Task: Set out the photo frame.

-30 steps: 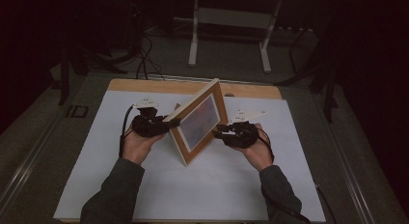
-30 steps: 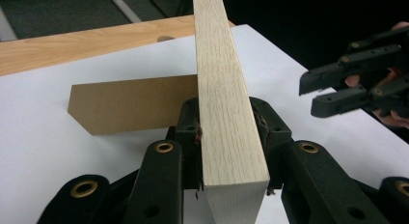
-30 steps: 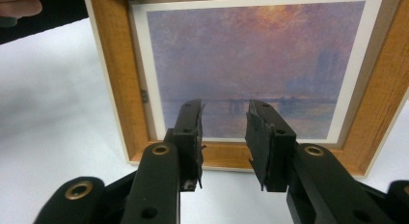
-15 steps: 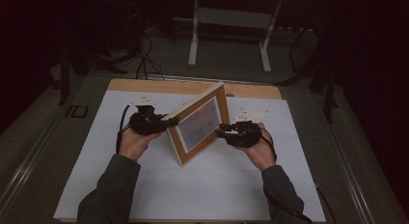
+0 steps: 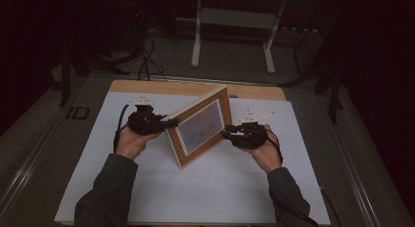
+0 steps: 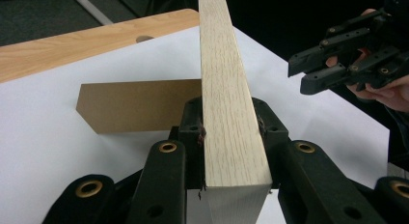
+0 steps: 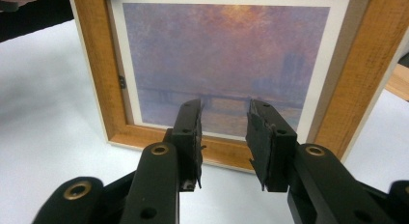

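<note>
The frame (image 5: 199,126) is standing upright near the middle of the white mat (image 5: 235,192), its picture facing the person's right. The left gripper (image 5: 165,123) is clamping the frame's pale wooden edge, pads pressing on both sides of it. Behind the frame, its brown stand flap (image 6: 137,105) is lying against the mat. The right gripper (image 5: 226,134) is hovering just in front of the picture, jaws partly apart and gripping nothing.
</note>
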Action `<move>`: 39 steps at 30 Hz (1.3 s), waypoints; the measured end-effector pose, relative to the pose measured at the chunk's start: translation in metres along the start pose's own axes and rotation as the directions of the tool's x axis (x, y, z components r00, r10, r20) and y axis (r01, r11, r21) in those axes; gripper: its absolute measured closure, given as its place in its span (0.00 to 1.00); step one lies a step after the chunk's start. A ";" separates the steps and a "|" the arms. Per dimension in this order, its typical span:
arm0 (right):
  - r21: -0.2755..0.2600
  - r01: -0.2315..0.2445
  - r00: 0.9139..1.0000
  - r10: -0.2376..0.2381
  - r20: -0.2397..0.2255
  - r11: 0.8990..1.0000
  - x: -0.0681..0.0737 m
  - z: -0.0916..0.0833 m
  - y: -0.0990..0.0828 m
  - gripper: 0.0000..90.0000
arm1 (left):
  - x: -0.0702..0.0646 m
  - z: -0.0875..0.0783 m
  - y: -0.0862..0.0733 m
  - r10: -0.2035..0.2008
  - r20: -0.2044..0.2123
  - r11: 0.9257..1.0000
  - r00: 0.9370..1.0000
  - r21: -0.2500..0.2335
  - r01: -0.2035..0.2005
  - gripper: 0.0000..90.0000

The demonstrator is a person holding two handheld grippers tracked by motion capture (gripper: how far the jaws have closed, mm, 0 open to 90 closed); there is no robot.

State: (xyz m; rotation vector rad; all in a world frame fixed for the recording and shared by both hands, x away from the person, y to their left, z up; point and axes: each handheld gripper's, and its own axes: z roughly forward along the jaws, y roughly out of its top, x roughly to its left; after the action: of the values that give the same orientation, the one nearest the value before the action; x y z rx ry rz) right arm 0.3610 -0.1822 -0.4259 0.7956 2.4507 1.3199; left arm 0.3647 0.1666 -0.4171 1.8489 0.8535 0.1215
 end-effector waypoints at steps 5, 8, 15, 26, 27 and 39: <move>0.000 -0.002 1.000 0.002 0.002 1.000 -0.001 -0.002 0.000 0.73 | 0.005 -0.001 0.001 0.008 0.023 1.000 1.000 0.008 -0.008 0.81; -0.003 -0.002 1.000 0.002 0.006 1.000 -0.002 -0.002 0.001 0.73 | 0.007 -0.001 0.001 0.012 0.030 1.000 0.999 0.012 -0.013 0.81; 0.019 -0.007 1.000 0.007 0.022 1.000 -0.006 -0.002 -0.002 0.72 | 0.010 -0.002 0.001 0.020 0.046 1.000 0.999 0.014 -0.021 0.81; 0.044 -0.006 0.998 0.003 0.068 0.999 -0.013 -0.002 -0.004 0.70 | 0.013 -0.001 0.002 0.035 0.064 0.999 0.997 0.020 -0.037 0.81; 0.045 -0.006 0.997 0.003 0.072 0.999 -0.014 -0.003 -0.004 0.69 | 0.013 -0.001 0.003 0.038 0.065 0.999 0.997 0.021 -0.039 0.81; 0.026 -0.021 0.993 0.018 0.115 0.999 -0.020 -0.010 0.000 0.67 | 0.008 0.000 0.007 0.079 0.107 0.995 0.991 0.045 -0.085 0.81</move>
State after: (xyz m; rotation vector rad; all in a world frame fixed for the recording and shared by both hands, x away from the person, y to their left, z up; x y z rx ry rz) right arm 0.3728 -0.2002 -0.4208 0.8784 2.3821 1.2147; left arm 0.3740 0.1700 -0.4138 1.9200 0.7137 0.0544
